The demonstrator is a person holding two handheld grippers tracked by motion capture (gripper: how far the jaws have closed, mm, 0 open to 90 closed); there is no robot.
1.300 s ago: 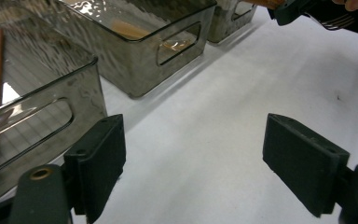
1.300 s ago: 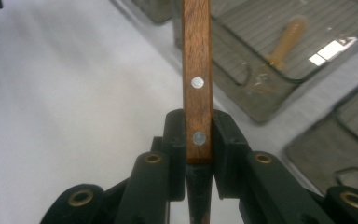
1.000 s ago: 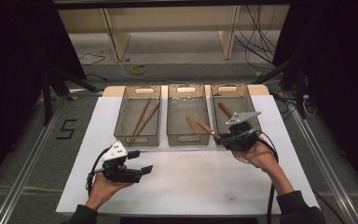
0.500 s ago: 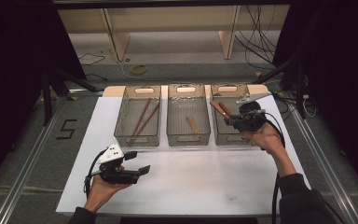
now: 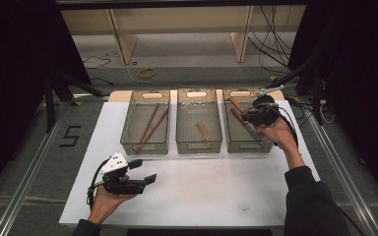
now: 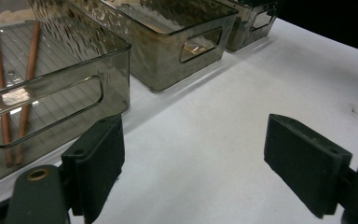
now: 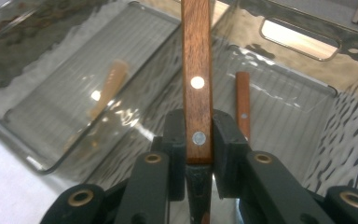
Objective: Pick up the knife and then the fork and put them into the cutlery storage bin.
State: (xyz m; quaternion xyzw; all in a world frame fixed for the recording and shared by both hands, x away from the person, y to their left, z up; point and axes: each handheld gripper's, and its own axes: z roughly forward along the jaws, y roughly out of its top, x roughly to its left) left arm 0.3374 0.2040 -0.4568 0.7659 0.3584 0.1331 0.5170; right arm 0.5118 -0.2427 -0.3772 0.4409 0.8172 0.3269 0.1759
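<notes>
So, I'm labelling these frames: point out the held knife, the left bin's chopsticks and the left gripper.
knife (image 7: 196, 84), right gripper view, wooden handle.
chopsticks (image 5: 150, 125), high view, mid-shaft.
left gripper (image 5: 144, 171), high view, between fingertips.

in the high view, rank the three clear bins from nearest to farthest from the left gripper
1. Left bin, holding two long brown sticks, just up and right of the left gripper.
2. Middle bin, holding one short stick.
3. Right bin, far side, where the right gripper holds a wooden-handled tool.
</notes>
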